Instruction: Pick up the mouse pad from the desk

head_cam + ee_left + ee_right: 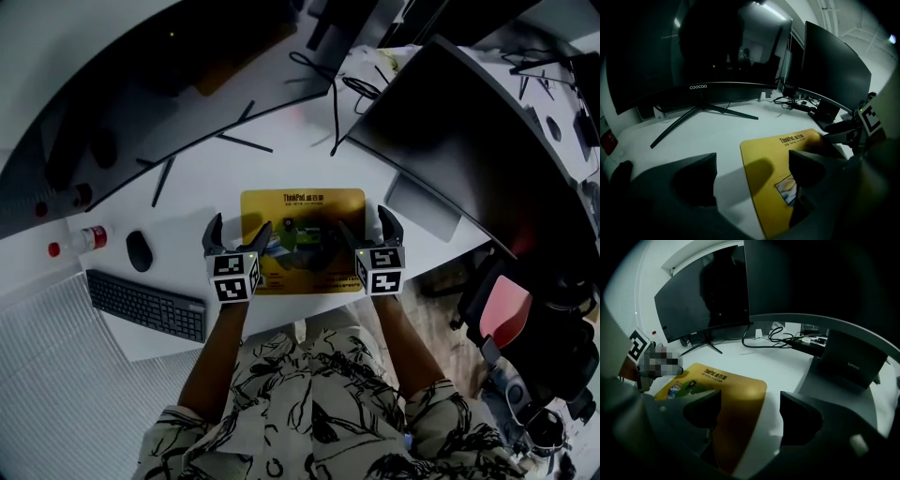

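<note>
A yellow mouse pad [302, 208] with black print and a small picture lies flat on the white desk [187, 202], right in front of the person. My left gripper [239, 230] stands open at the pad's left edge and my right gripper [367, 225] stands open at its right edge. In the left gripper view the pad [773, 159] has its left edge between the jaws of the left gripper [752, 161], with nothing pressed. In the right gripper view the pad [736, 390] has its right edge between the open jaws of the right gripper [750, 404].
A black keyboard [147, 305], a black mouse [139, 250] and a red-capped bottle [80, 241] lie at the left. Two dark monitors [141, 84] [469, 141] stand behind the pad, with a grey stand base [424, 208] close to its right. Cables [361, 89] run at the back.
</note>
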{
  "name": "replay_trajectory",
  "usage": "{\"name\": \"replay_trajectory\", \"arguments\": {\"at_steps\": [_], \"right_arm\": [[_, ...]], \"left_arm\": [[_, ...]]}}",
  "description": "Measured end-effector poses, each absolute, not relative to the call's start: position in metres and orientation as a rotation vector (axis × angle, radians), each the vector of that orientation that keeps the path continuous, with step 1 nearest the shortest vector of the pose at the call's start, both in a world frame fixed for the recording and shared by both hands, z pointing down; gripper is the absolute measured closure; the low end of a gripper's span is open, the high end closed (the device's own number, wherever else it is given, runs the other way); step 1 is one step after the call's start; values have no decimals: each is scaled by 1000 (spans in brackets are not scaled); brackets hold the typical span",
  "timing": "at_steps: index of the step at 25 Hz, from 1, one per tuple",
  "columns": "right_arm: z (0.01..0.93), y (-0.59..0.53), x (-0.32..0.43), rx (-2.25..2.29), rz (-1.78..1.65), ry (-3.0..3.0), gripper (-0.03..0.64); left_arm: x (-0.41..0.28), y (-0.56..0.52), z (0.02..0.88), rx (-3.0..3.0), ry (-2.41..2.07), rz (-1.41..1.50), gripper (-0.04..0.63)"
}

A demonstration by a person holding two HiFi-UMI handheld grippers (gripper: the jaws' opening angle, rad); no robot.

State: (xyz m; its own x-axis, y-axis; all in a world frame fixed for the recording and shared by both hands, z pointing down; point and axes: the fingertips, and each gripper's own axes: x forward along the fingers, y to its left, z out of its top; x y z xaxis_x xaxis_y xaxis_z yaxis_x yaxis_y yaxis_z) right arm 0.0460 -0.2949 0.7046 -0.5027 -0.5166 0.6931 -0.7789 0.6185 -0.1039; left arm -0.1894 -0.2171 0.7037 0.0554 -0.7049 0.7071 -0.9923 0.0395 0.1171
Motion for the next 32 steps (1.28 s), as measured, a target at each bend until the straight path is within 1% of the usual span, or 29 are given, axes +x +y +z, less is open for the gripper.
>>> {"name": "replay_trajectory", "arguments": {"at_steps": [16, 18, 22, 23, 32], "right_arm": [[721, -294, 42, 1029, 549, -2180, 253], [721, -294, 42, 1027, 554, -2172, 259], [721, -292, 37, 1024, 560, -2165, 291], [721, -292, 36, 1023, 561, -2167, 302], [720, -288, 34, 1019, 566, -2163, 344]], "left_arm": [[-181, -221, 724, 1697, -1694, 684, 167], [-177, -220, 724, 1695, -1691, 691, 186], [-167, -222, 721, 1712, -1685, 696, 274], [-166, -222, 721, 1710, -1687, 694, 287], [-165, -221, 722, 1688, -1657, 713, 295]]}}
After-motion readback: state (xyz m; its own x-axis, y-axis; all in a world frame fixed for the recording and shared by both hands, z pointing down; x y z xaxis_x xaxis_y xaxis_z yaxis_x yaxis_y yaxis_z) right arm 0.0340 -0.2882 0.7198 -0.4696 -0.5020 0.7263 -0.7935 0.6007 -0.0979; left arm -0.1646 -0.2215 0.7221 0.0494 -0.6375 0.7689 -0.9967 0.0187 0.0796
